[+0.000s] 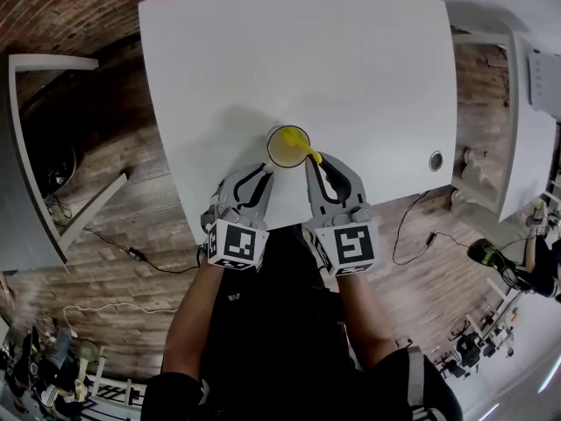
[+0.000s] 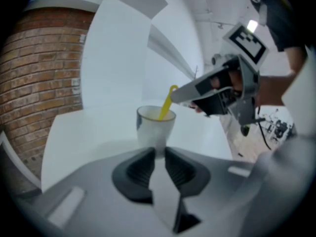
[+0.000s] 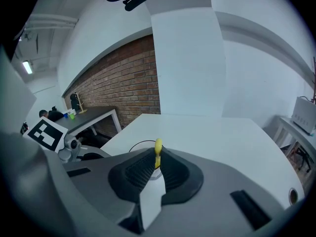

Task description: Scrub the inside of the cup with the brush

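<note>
Cup [image 2: 155,130] gripped by left tool [image 2: 159,154], right tool [image 3: 157,155] pinching brush [image 2: 166,107], left gripper view shows it dipping inside

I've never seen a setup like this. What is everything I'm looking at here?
table: one, white, middle of the room
cup: one, frosted pale, upright near the table's near edge
brush: one, yellow, slanting into the cup
hole: one, grey-rimmed, table's right side
floor: one, brown planks, around the table
cables: several, dark, on the floor
brick wall: one, red-brown, beyond the table
left claw: one, grey, closed on the cup's base
right claw: one, grey, closed on the brush's handle
arms: two, behind the claws
</note>
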The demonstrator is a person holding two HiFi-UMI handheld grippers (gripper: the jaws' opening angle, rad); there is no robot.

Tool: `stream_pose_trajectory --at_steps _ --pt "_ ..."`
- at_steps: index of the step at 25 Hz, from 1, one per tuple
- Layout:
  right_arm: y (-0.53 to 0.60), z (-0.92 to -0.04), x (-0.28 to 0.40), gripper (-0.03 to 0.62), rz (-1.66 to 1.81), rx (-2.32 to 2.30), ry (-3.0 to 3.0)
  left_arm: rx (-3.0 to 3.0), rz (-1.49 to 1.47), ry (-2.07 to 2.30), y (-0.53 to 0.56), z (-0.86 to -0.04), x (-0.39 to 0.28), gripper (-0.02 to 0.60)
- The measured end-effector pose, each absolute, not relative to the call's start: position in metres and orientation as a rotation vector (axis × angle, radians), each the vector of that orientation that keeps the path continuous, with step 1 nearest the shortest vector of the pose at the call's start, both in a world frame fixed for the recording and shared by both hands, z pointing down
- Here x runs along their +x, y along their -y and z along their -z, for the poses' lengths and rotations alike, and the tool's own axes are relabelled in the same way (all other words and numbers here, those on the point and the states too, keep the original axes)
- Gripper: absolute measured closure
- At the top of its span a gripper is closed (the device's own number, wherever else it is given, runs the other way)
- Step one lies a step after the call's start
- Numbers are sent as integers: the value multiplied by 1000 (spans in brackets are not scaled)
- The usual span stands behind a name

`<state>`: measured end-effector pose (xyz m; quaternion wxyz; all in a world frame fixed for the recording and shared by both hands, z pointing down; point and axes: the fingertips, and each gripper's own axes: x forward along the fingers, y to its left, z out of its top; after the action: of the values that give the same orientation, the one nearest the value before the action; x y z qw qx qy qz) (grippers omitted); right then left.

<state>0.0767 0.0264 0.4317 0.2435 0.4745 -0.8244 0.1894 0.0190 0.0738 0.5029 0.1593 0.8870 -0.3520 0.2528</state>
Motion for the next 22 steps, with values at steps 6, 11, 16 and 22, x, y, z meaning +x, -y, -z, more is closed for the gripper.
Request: stream_pose_trajectory --at_steps 6,11,16,22 --pt "-28 -417 72 565 -484 1236 2293 2608 -770 827 -68 -502 9 517" --pt "-25 -408 70 565 -457 1193 2300 2676 -831 710 -69 -504 7 518" --pt "-28 -400 69 565 -412 1125 2343 2701 -803 650 -69 -503 5 518" --pt "-22 -390 62 565 -384 1088 2397 2745 -764 556 -66 -501 0 518"
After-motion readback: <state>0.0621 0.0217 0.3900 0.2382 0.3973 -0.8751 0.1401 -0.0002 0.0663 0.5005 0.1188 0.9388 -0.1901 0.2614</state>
